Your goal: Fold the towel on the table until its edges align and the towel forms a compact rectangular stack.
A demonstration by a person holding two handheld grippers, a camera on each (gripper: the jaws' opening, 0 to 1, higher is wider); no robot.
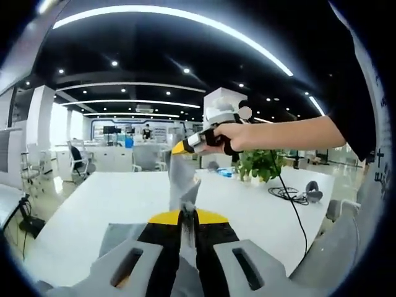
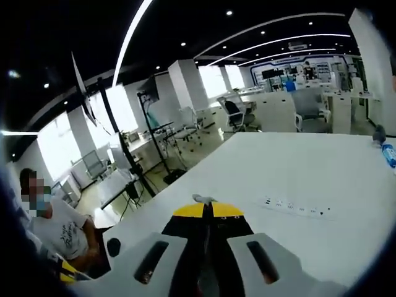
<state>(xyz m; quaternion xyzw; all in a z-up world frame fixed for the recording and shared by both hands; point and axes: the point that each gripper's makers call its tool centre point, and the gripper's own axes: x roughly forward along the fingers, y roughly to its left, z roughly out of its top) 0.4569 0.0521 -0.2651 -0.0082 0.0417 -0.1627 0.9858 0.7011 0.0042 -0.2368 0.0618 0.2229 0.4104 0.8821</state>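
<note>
Towel (image 1: 183,185) pinched between both hand-held grippers (image 1: 187,218), apparently lifted above table (image 1: 111,198).

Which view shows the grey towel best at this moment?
The left gripper view. There the towel hangs stretched between the left tool, shut on it, and the right tool, above the white table. The right gripper view gives just a small grey tip at the shut right tool.

Potted plant (image 1: 260,164), headphones (image 1: 313,190), power strip (image 2: 294,208), seated person (image 2: 59,229).
</note>
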